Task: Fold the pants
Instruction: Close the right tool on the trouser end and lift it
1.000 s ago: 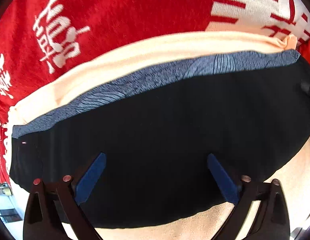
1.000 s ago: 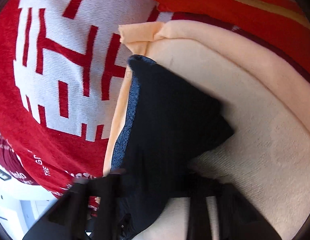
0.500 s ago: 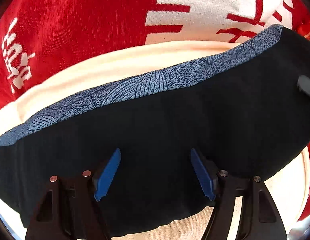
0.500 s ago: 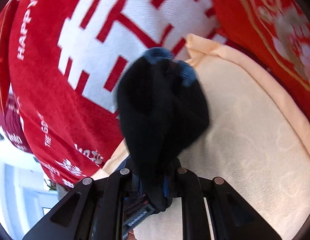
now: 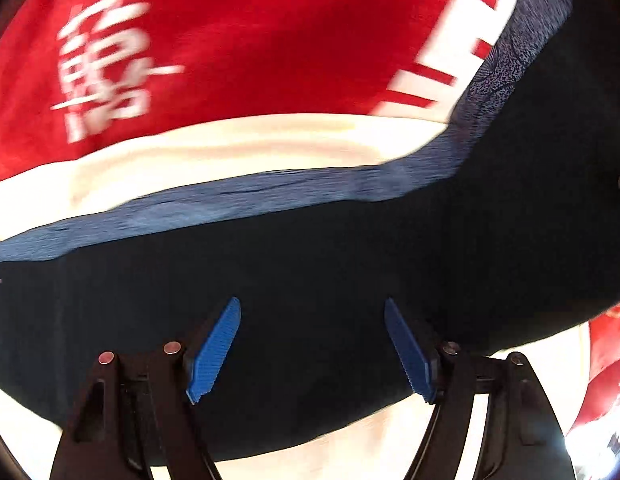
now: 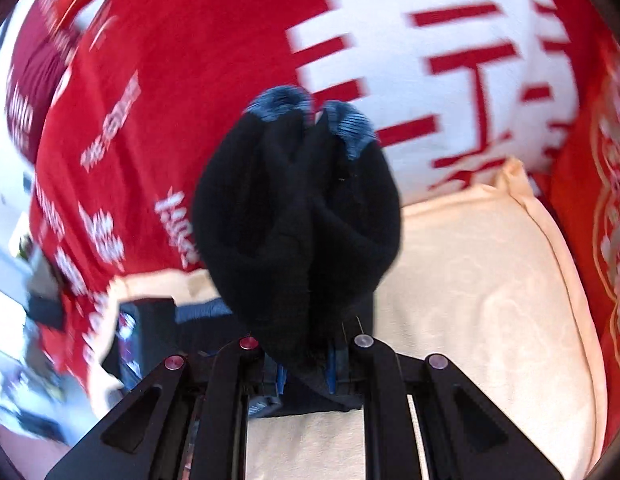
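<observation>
The pants are black with a blue patterned waistband. In the left wrist view they lie across a cream cushion, and their right end rises off it. My left gripper is open just above the black fabric, its blue pads apart and empty. In the right wrist view my right gripper is shut on a bunched end of the pants, which hangs lifted over the cushion with the blue waistband at its top.
A red blanket with white lettering lies behind the cushion, also in the right wrist view. A red cushion with gold pattern stands at the right. Blurred room clutter shows at far left.
My right gripper has closed on the pants' end, lifted it off the cushion and carried it leftward. My left gripper's pads have come closer together over the fabric while still open.
</observation>
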The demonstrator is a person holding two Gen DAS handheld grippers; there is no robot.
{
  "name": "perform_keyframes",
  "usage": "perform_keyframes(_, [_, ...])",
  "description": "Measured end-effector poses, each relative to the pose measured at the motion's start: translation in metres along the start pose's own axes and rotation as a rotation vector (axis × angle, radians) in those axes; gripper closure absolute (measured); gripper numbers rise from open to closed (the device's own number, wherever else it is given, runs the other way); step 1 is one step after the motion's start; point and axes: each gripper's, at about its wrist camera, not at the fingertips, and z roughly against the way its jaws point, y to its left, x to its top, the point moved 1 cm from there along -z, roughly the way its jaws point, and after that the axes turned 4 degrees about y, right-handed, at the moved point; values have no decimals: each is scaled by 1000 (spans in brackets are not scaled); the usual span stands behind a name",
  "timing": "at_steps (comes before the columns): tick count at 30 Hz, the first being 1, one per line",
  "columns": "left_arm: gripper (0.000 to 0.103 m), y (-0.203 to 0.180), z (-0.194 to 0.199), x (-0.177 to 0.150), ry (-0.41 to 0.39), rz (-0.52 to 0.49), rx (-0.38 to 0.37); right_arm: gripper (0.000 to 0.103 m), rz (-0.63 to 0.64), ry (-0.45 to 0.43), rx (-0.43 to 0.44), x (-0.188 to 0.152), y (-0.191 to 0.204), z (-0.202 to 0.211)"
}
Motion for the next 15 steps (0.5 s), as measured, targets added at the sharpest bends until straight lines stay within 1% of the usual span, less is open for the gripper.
perform_keyframes(2, [27, 36, 9, -3, -5, 10, 29, 87, 57, 23, -35, -8, 29, -13])
perform_keyframes(4, [27, 75, 18, -6, -7, 40, 54, 86, 114, 53, -68, -20, 61, -32])
perform_keyframes(8, [27, 150, 28, -11, -14, 98, 129, 80, 263, 141, -160, -58, 123, -92])
perform_keyframes(9, [17, 165, 27, -12, -8, 108, 148, 77, 303, 174, -192, -72, 137, -111])
perform_keyframes(10, [14, 179, 26, -13, -7, 121, 162, 75, 341, 205, -228, -84, 147, -126])
perform_keyframes(11, [14, 198, 24, -15, -5, 136, 177, 74, 417, 256, -313, -102, 160, -149])
perform_keyframes(12, [14, 210, 23, -16, -1, 144, 184, 72, 484, 273, -387, -114, 169, -161])
perform_keyframes(13, [14, 221, 23, -16, 2, 154, 189, 67, 562, 271, -460, -125, 179, -167])
perform_keyframes(14, [14, 232, 24, -16, 1, 165, 191, 62, 632, 256, -508, -134, 189, -168])
perform_keyframes(15, [14, 240, 25, -16, 1, 173, 188, 51, 665, 245, -500, -139, 198, -163])
